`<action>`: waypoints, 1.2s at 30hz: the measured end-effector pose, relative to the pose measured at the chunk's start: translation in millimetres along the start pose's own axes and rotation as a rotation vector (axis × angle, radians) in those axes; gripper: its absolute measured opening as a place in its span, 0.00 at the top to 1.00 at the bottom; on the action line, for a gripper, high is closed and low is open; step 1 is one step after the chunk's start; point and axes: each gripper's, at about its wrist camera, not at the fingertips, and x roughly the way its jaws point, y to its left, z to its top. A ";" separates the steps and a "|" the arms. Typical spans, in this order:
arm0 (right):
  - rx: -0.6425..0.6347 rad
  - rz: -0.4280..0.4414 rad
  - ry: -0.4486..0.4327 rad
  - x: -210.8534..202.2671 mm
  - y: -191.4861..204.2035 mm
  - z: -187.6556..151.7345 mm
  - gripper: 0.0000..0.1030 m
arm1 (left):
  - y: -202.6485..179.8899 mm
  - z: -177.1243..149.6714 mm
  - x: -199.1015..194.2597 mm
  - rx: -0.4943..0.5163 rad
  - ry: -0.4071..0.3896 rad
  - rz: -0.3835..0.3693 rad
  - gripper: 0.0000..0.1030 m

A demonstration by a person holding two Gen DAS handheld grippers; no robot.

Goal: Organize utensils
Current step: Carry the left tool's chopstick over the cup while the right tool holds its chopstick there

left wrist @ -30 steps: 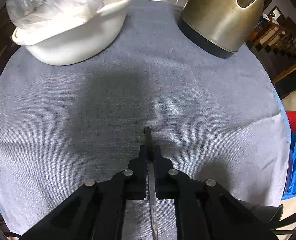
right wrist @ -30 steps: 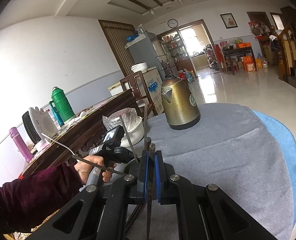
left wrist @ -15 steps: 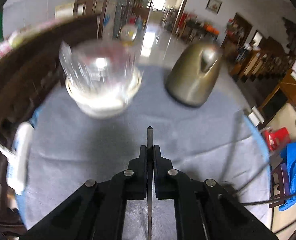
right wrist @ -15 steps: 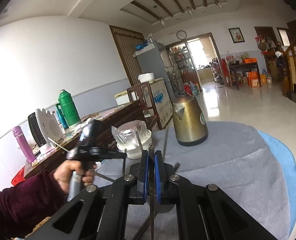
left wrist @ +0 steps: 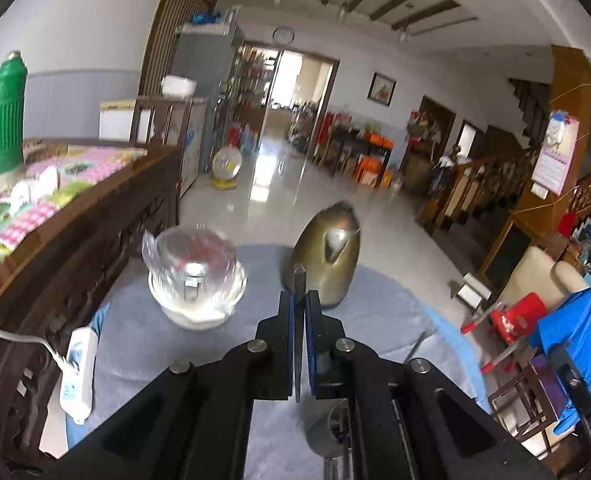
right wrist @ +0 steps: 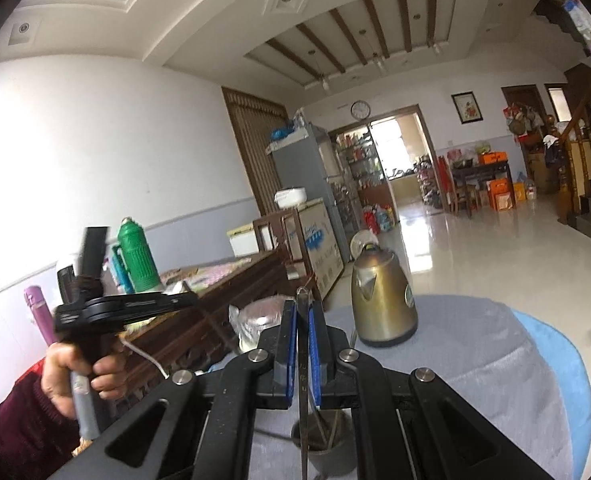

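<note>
Room now ahead of left gripper (left wrist: pixel 298 304), no longer grey cloth (left wrist: pixel 143 344).

I could read no text: the marks on the strip (right wrist: pixel 302 376) in my right gripper (right wrist: pixel 302 320) were too blurred.

Your table wears a matt grey woven cloth (left wrist: pixel 143 344), faintly ribbed, over a smoother blue layer (right wrist: pixel 567 364). The kettle (right wrist: pixel 383 300) looks like brushed brass-toned metal with a soft sheen; the white bowl (left wrist: pixel 197 312) is glossy under crinkled clear plastic film. Both grippers' arms are matt black plastic with blue pads (right wrist: pixel 289 354), pinching thin dull-metal utensils (right wrist: pixel 303 360).
</note>
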 end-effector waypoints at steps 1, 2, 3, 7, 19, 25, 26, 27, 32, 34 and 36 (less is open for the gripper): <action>0.007 -0.006 -0.012 0.9 0.0 3.0 0.94 | -3.0 3.4 -6.4 0.005 -0.016 -0.007 0.95; 0.014 -0.012 -0.021 2.0 -0.5 5.2 0.94 | -5.6 5.2 -11.1 0.011 -0.030 -0.013 0.95; 0.020 -0.019 -0.030 3.4 -0.9 7.2 0.94 | -9.2 8.2 -16.8 0.018 -0.046 -0.020 0.95; 0.050 -0.044 -0.063 7.4 -2.9 12.7 0.94 | -21.0 9.9 -29.3 0.043 -0.072 -0.051 0.95; 0.021 -0.121 -0.077 28.9 -4.7 1.2 0.94 | -46.2 -12.0 -10.6 0.107 0.003 -0.104 0.95; 0.007 -0.118 -0.036 36.3 -2.3 -5.2 0.94 | -48.2 -19.4 2.5 0.125 0.052 -0.091 0.95; 0.005 -0.119 -0.032 37.2 -2.6 -5.7 0.94 | -48.1 -20.8 5.3 0.127 0.060 -0.089 0.95; 0.000 -0.122 -0.026 39.1 -2.4 -6.1 0.94 | -48.2 -22.3 7.9 0.127 0.069 -0.092 0.95; -0.009 -0.133 0.013 44.2 -7.8 -11.9 0.94 | -49.3 -27.4 16.1 0.141 0.107 -0.098 0.95; -0.005 -0.139 0.031 48.6 -10.3 -15.0 0.94 | -50.4 -29.2 18.3 0.151 0.123 -0.096 0.95; -0.003 -0.143 0.050 51.1 -12.1 -17.3 0.93 | -51.9 -30.5 19.2 0.172 0.135 -0.101 0.95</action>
